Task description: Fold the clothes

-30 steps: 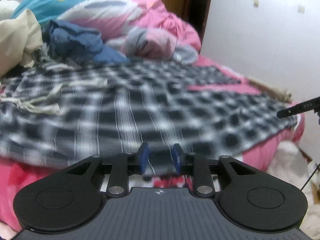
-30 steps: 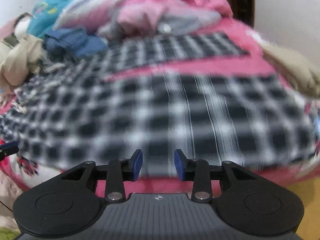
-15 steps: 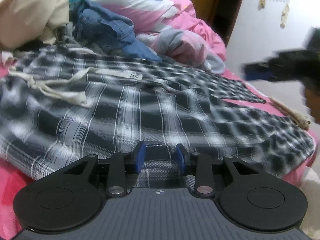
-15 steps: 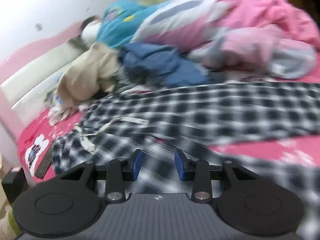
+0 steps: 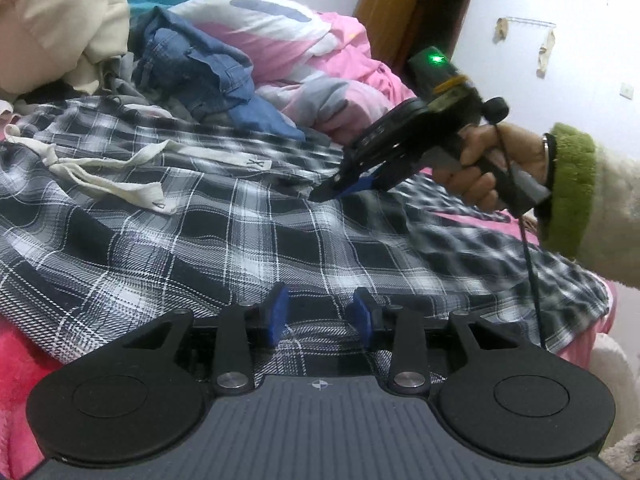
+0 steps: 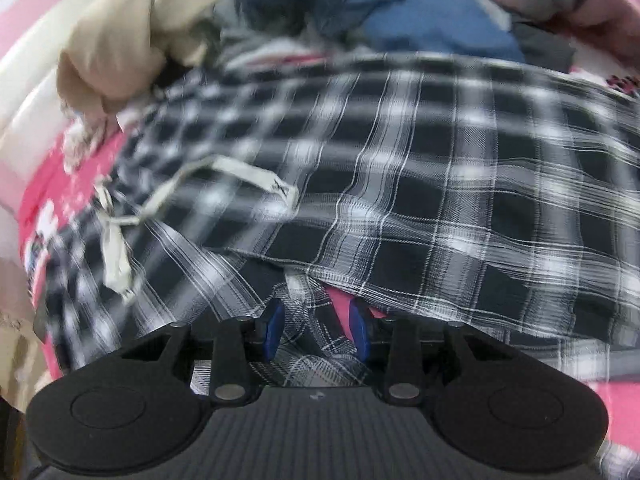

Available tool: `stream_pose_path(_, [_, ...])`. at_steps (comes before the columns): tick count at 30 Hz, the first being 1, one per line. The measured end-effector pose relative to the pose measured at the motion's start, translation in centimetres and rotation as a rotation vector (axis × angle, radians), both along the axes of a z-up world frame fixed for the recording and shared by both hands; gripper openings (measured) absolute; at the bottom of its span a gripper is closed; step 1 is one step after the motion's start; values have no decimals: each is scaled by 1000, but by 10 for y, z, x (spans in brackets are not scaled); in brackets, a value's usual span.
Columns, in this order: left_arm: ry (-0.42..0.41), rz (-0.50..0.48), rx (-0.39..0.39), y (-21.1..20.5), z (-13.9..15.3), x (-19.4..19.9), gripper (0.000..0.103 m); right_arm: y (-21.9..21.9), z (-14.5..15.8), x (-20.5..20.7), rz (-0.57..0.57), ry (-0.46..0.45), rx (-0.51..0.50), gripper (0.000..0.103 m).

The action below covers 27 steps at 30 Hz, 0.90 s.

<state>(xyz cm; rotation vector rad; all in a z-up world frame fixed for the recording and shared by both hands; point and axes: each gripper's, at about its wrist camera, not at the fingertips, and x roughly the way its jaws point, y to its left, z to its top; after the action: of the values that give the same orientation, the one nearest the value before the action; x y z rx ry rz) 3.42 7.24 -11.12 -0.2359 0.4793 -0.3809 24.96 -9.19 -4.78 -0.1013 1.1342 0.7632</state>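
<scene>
Pink bedding (image 5: 16, 344) covers the bed, with white walls and a brown doorway (image 5: 436, 28) behind. Spread flat across the near half of the bed lies a black-and-white plaid garment (image 5: 224, 236), its cream drawstring (image 5: 116, 184) loose on the cloth near the waist end. Behind it sit a heap of blue denim (image 5: 196, 68), a beige garment (image 5: 60, 24) and a pink-and-white duvet (image 5: 288, 44).

Left gripper (image 5: 320, 316): positioned at the near hem of the plaid garment, blue pads parted and opening, cloth visible between and beneath them; no pad is seen pressing on the fabric.

Right gripper (image 5: 332, 192): held in a hand (image 5: 480, 164) with a green cuff (image 5: 568, 192), tips pointed down onto the middle of the garment. In its own view the right gripper sits at a fold where one plaid layer overlaps another, with plaid fabric lying between the blue fingers (image 6: 274, 328). The jaws are closing; whether the pads yet bear on the cloth cannot be told, as the view is blurred.
</scene>
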Motion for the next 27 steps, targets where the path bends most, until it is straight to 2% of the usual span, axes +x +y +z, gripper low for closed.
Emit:
stream_pose_path(3, [-9,1,14,-2,0,0,36,8,4,-7,49,-88,-40,3])
stream_pose_path(7, [-23,1,41,-5,-1,-1,36,18,15,-21,70,-246,-43,3])
stream_pose_path(9, [-28,1,53,-6,-1,-2,36,22,11,-22,75,-301,-59,3])
stream_pose_path(12, [-34,2,67,-8,0,-4,36,22,-3,-18,57,-313,-79,6])
stream_pose_path(14, [-37,3,75,-9,-1,-4,36,13,0,-15,40,-299,-33,10])
stream_pose_path(16, [-40,4,80,-9,-1,-5,36,-1,13,-11,-17,-288,22,23])
stream_pose_path(17, [-40,4,81,-9,-1,-5,36,-13,22,-10,-55,-302,56,25])
stream_pose_path(19, [-40,3,82,-9,-1,-4,36,-40,38,-17,-122,-342,100,26])
stream_pose_path(22, [-41,5,83,-9,-1,-3,37,-76,52,-30,-174,-370,93,26])
stream_pose_path(27, [-45,7,88,-10,-2,-3,37,-103,34,-51,-123,-261,56,26])
